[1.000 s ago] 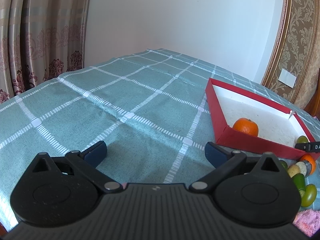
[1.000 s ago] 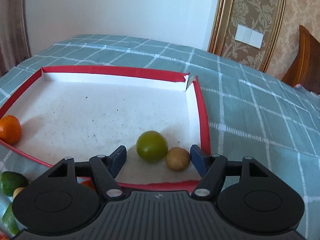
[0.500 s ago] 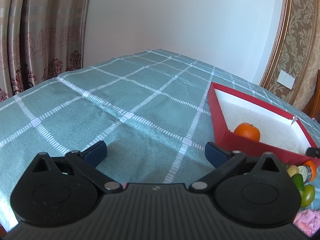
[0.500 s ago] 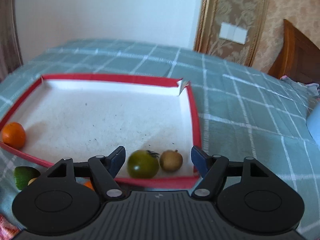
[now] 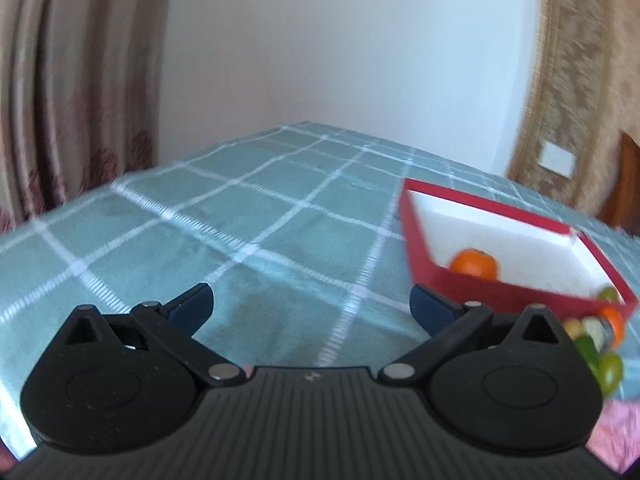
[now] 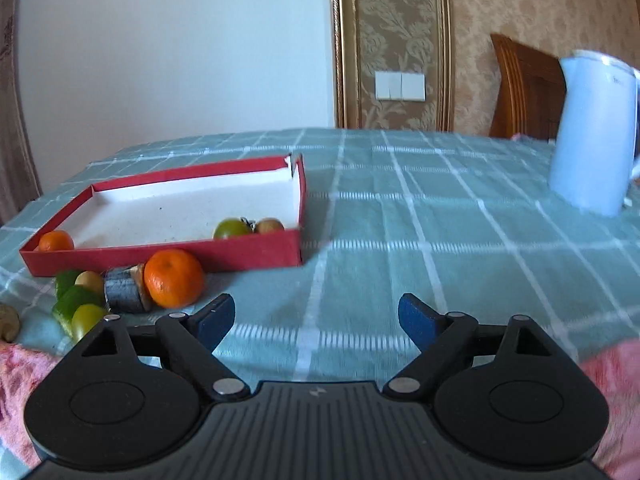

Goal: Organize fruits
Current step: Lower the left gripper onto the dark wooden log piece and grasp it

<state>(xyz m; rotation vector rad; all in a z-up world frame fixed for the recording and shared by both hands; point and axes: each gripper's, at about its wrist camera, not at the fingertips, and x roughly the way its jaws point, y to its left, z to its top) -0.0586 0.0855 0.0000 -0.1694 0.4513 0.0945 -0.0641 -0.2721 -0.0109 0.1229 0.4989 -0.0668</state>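
Between picks: right gripper (image 6: 316,320) and left gripper (image 5: 310,308) both spread, empty; next, reach lower-left for the loose mandarin (image 6: 174,278) outside the red tray (image 6: 160,256).

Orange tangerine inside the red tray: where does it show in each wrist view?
Left wrist: orange tangerine right of centre, behind the tray's near wall.
Right wrist: it sits far left, in the tray's near-left corner.
Shared landmark: red cardboard tray.

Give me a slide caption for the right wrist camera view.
Open right gripper above the checked tablecloth, an orange mandarin waiting outside the shallow red box, white kettle at right.
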